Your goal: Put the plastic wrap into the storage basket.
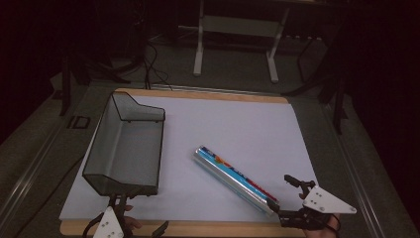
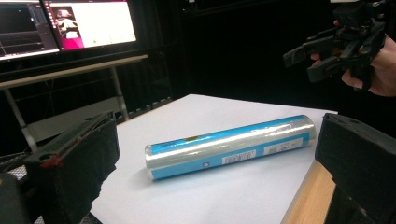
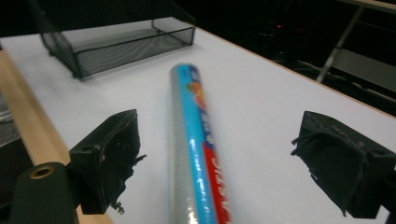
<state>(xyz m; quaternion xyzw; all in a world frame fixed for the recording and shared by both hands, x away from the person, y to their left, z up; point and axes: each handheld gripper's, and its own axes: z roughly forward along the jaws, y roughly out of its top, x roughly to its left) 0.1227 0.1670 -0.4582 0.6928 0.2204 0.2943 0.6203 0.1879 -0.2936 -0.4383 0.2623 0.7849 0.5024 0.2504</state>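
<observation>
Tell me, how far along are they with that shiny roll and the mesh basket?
Barely begun. The roll lies on the white sheet, untouched. The right gripper is open at its near end, the left gripper open too. Gripping it and moving it to the mesh basket probably remain.

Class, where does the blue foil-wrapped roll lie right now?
In the high view the roll lies diagonally on the white sheet, right of the mesh tray, its near end beside the right gripper.

Roll (image 1: pixel 236 179) on table (image 1: pixel 247 124), right of mesh tray (image 1: pixel 126 148), between right tongs (image 1: pixel 289 196).

One foil-wrapped roll (image 1: pixel 235 179), one black mesh tray (image 1: pixel 126 147), one white table mat (image 1: pixel 247 124), two monitors (image 2: pixel 65 23)
</observation>
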